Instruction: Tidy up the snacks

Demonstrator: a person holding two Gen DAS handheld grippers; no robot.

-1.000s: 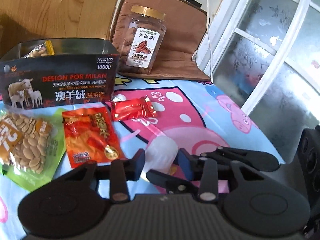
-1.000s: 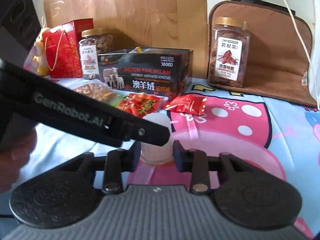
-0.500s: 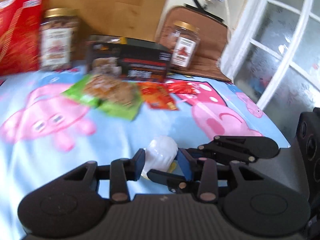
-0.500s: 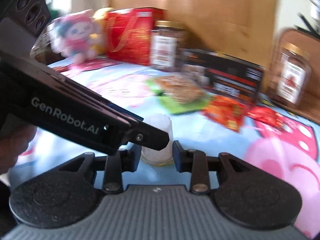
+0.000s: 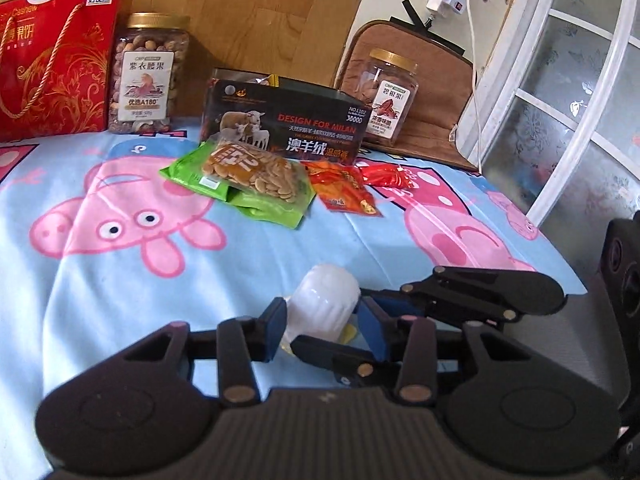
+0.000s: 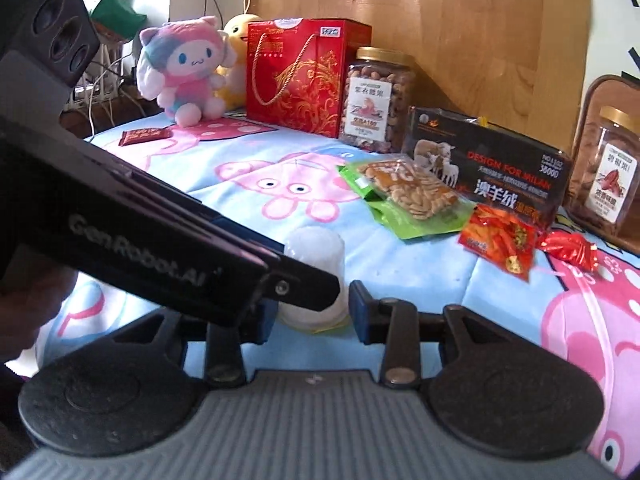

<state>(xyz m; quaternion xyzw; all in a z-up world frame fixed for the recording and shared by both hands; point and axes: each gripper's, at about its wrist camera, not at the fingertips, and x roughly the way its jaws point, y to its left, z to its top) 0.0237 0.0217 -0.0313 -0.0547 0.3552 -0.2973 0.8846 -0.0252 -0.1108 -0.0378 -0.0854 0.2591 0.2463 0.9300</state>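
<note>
A small white jelly cup point(image 5: 324, 304) sits low over the blue cartoon-print cloth point(image 5: 120, 300), yellow lid side down. My left gripper point(image 5: 324, 330) has its blue pads on the cup's two sides. My right gripper point(image 6: 312, 316) straddles the same cup point(image 6: 316, 256) from the other side. The jaws of both are opening, with the cup still between them. The left gripper's finger point(image 6: 168, 240) crosses the right wrist view and hides one right pad. A green seed pack point(image 5: 256, 176), an orange-red pack point(image 5: 344, 192) and a red wrapped candy point(image 5: 386, 176) lie ahead by a black open box point(image 5: 288, 128).
At the back stand a red gift box point(image 5: 52, 60), a cashew jar point(image 5: 146, 76) and a pecan jar point(image 5: 390, 100) against a brown cushion point(image 5: 440, 80). A plush toy point(image 6: 188, 68) and a small dark red bar point(image 6: 146, 135) are far left. The cloth's edge drops off at the right.
Both grippers carried the white cup back and leftward, away from the black box and the packs. The views have swung left and now hold steady.
</note>
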